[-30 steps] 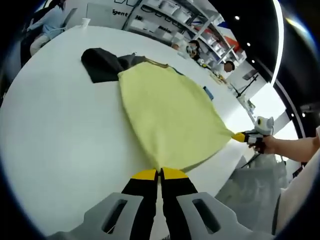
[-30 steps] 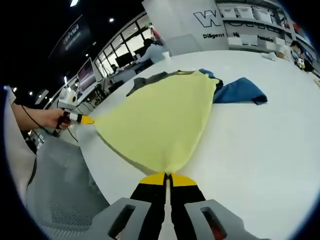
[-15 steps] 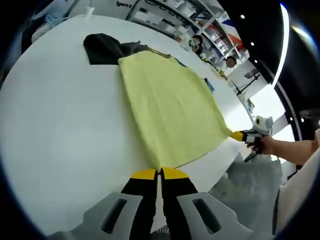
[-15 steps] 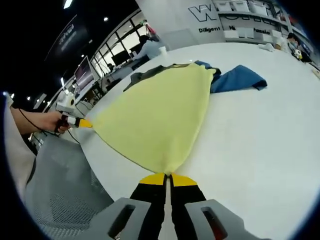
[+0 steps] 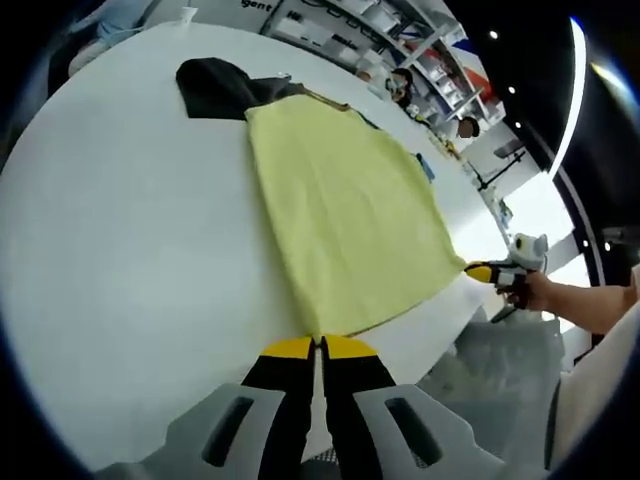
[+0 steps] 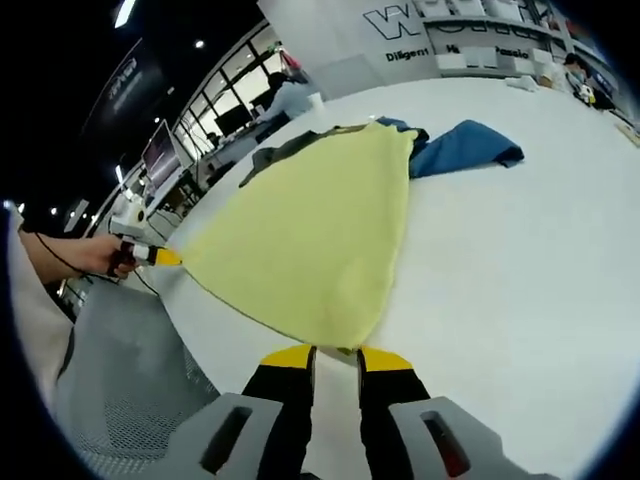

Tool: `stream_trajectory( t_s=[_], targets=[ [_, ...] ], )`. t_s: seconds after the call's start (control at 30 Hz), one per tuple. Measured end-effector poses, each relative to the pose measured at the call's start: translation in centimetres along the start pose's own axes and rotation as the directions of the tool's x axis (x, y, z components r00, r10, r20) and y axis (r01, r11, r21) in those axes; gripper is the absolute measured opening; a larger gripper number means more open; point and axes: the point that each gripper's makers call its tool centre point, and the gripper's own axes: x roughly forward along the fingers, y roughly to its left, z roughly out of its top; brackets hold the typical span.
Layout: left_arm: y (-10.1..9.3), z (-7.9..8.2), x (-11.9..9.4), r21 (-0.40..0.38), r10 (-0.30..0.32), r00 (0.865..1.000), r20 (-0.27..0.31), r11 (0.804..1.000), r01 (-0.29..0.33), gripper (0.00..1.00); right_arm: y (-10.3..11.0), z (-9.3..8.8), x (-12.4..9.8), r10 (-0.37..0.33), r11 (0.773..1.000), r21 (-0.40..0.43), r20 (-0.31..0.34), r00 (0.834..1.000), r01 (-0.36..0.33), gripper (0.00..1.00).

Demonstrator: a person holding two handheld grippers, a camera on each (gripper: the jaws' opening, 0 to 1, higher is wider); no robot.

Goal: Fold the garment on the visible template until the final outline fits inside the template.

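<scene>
The left gripper [image 5: 318,346] has its fingers [image 5: 290,349] pressed together on the near corner of the yellow garment [image 5: 345,205]; the right gripper [image 6: 335,356] has its fingers [image 6: 287,357] apart, with the other near corner lying loose on the table just beyond the gap, so that corner is not clamped. There are two grippers, each held by a hand; in the left gripper view the person's right hand [image 5: 540,291] shows at the table edge, and in the right gripper view the left hand [image 6: 95,254] does.

There is one yellow garment; it lies flat on the white table [image 5: 120,230], its near hem along the table edge between the grippers, its long axis running away from that edge toward the neckline at the far end. Three other cloths sit at that far end: a black one [image 5: 215,85] and a grey one [image 5: 275,92] beside the neckline, and a blue one [image 6: 465,145] just to the side, touching it.
</scene>
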Motion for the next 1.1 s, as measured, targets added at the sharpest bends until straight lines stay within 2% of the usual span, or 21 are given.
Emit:
stream_trajectory(
  t_s=[0.13,0.23,0.3,0.4,0.43,0.5,0.57,0.8,0.97,1.1],
  targets=[
    [0.1,0.0,-0.1,-0.012,0.005,1.000,0.008,1.000,-0.005,0.00,-0.3,0.6,-0.1,0.002,0.999,0.049,0.030,1.000,-0.003,0.13],
    [0.2,0.0,-0.1,-0.025,0.004,1.000,0.011,1.000,-0.004,0.00,-0.8,0.8,0.2,-0.004,0.998,0.059,0.030,1.000,0.002,0.10],
    [0.3,0.0,-0.1,-0.030,0.008,1.000,0.015,1.000,-0.008,0.00,-0.8,0.7,0.5,-0.007,0.997,0.078,0.013,1.000,0.006,0.08],
    [0.5,0.2,-0.3,-0.050,0.013,1.000,0.023,0.999,-0.012,0.00,-1.0,0.1,1.0,-0.024,0.999,0.032,-0.027,0.999,0.024,0.00],
    [0.6,0.2,-0.4,-0.053,0.017,1.000,0.026,0.998,-0.015,0.00,-1.0,0.0,1.0,-0.024,1.000,0.012,-0.043,0.999,0.025,0.00],
    [0.7,0.3,-0.5,-0.056,0.018,0.999,0.028,0.998,-0.017,0.00,-0.9,0.1,1.4,-0.023,0.999,0.025,-0.040,0.999,0.024,0.00],
    [0.8,0.4,-0.6,-0.056,0.020,0.999,0.032,0.998,-0.018,0.00,-1.1,0.1,1.1,-0.031,0.999,-0.014,-0.044,0.999,0.030,0.00],
    [0.6,0.4,-1.0,-0.056,0.013,0.999,0.029,0.998,-0.012,0.00,-0.8,0.5,-0.3,-0.020,0.999,0.035,-0.034,0.999,0.021,0.00],
    [0.5,-0.2,-1.1,-0.063,0.007,1.000,0.004,0.998,-0.007,0.00,-1.1,-0.4,-1.0,-0.024,0.998,0.049,-0.060,0.998,0.027,0.00],
    [0.4,-0.5,-1.2,-0.054,0.006,1.000,-0.015,0.999,-0.007,0.00,-1.0,0.0,-0.8,-0.018,0.997,0.074,-0.044,0.999,0.021,0.00]
  ],
)
